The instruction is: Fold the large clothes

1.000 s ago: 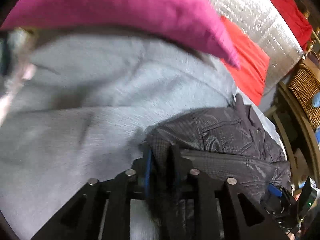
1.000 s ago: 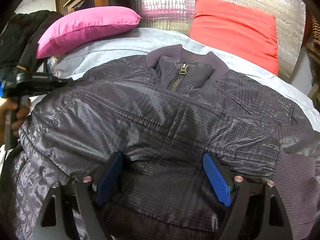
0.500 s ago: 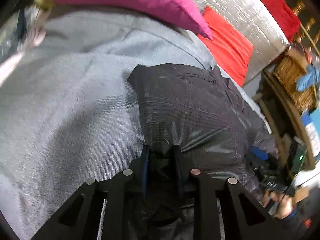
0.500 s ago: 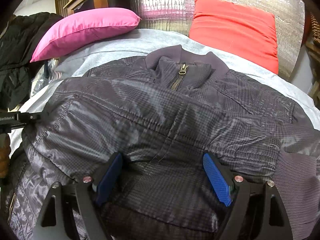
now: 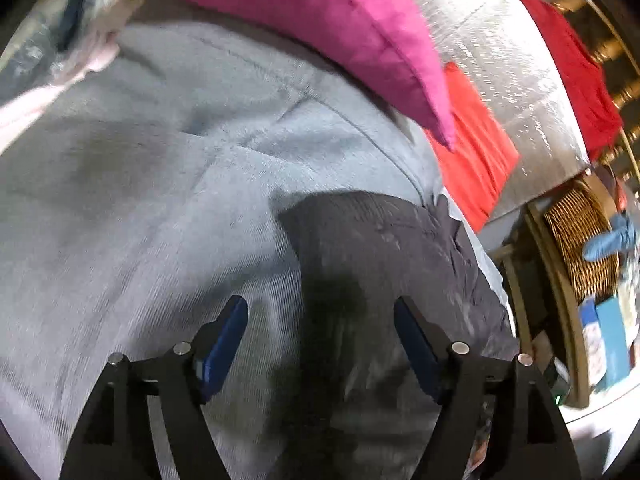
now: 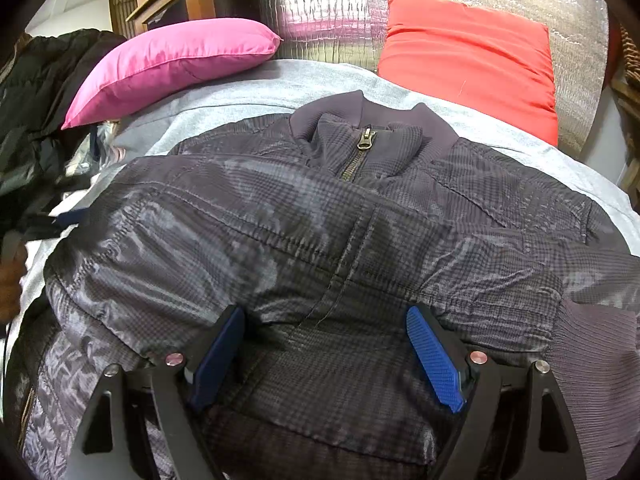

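Where it lies, checked glossy jacket (image 6: 340, 240), ribbed collar (image 6: 372, 108)

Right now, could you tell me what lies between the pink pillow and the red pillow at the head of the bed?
In the right wrist view, only silver quilted backing and grey bedsheet show between the pink pillow and the red pillow.

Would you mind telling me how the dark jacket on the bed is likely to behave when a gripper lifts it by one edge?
The dark jacket will probably hang limp: it lies in soft creases on the grey sheet. Its glossy shell may slide between the pads, so a pinch on the ribbed cuff seems safer. The quilted lining suggests padding, likely bulky rather than heavy.
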Available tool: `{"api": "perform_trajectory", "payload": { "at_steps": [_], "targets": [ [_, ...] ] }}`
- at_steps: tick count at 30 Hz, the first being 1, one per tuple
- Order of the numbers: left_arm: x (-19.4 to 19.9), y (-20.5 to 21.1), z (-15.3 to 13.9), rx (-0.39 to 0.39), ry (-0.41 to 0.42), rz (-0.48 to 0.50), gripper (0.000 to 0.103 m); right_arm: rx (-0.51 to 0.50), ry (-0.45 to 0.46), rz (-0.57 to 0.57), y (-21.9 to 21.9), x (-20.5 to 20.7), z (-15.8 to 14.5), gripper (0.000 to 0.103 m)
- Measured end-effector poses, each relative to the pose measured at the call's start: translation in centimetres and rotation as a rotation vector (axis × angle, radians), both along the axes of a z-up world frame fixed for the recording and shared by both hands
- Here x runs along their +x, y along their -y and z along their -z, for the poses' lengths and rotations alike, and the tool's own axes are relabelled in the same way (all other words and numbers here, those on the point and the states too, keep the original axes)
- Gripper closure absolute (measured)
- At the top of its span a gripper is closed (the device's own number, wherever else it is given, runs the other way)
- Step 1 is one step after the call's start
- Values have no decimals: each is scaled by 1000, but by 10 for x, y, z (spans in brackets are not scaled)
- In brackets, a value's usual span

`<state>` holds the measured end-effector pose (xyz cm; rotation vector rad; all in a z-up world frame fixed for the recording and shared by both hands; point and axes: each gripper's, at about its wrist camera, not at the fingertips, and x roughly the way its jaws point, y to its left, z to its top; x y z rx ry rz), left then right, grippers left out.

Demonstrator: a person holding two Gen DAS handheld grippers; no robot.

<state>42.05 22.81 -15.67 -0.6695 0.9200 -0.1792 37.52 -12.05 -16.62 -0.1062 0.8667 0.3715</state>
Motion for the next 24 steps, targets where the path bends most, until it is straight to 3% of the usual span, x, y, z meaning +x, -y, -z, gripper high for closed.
{"api": "perform_trajectory", "payload": {
  "at_steps": [2, 3, 4, 7, 9, 12, 14, 16, 18, 20, 22, 24],
  "targets": [
    [17, 7, 3, 13, -20, 2, 29, 1, 0, 1, 0, 0, 0, 18],
    [23, 11, 3, 18, -10, 8, 44, 2, 0, 1, 0, 0, 0, 18],
    [29, 17, 3, 25, -3, 25, 83, 3, 0, 2, 0, 0, 0, 18],
    [41, 32, -5, 114, 17, 66, 89, 4, -1, 3, 0, 0, 0, 18],
    [45, 37, -1, 220, 45, 94, 90, 10, -1, 4, 0, 0, 0, 17],
    [45, 29, 16, 208, 13, 92, 88, 12, 0, 3, 0, 0, 0, 17],
    [42, 32, 10, 259, 1, 72, 79, 15, 0, 4, 0, -1, 0, 17],
    [35, 38, -5, 367, -4, 31, 57, 15, -1, 5, -1, -1, 0, 17],
    [15, 46, -31, 505, 59, -47, 51, 14, 0, 5, -1, -1, 0, 17],
    [-7, 57, -54, 577, 134, -97, 44, 15, 0, 5, -1, -1, 0, 17],
    [-28, 75, -71, 578, 208, -98, 31, 15, 0, 5, -1, -2, 0, 17],
    [-43, 110, -79, 538, 250, -38, 30, 15, 0, 5, -2, -2, 0, 17]
  ]
}}
